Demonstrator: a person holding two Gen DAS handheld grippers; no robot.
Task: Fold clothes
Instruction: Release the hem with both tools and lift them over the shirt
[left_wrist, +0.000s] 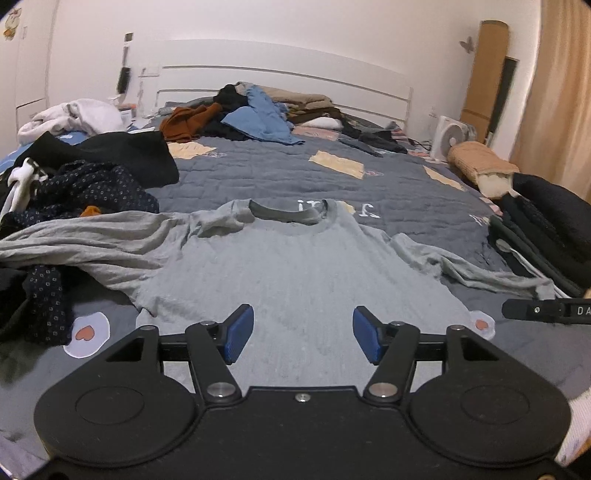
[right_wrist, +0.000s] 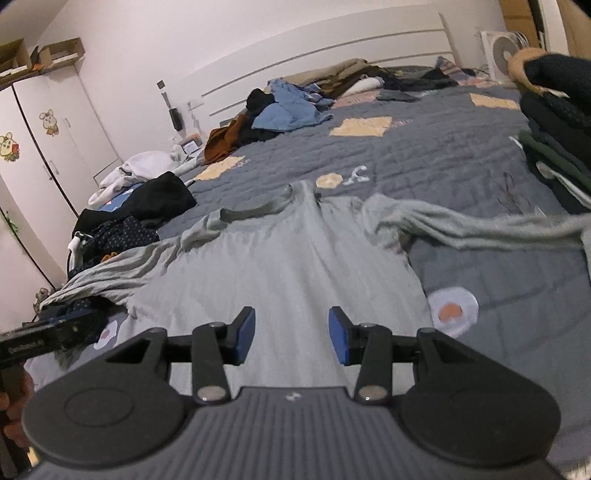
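Here the grey shirt (left_wrist: 295, 273) lay flat at frame centre (ready for folding); the left gripper (left_wrist: 303, 334) and the right gripper (right_wrist: 291, 334) hovered with jaws apart, empty.

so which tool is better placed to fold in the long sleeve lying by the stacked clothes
Right. The right tool hovers open nearer that sleeve; the left tool sits on the shirt's other side.

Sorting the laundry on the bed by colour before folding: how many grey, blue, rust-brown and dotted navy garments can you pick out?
Grey long-sleeved shirt: 1
Blue garment: 1
Rust-brown garment: 1
Dotted navy garment: 1
Total: 4
The black and folded piles cannot be counted piece by piece.
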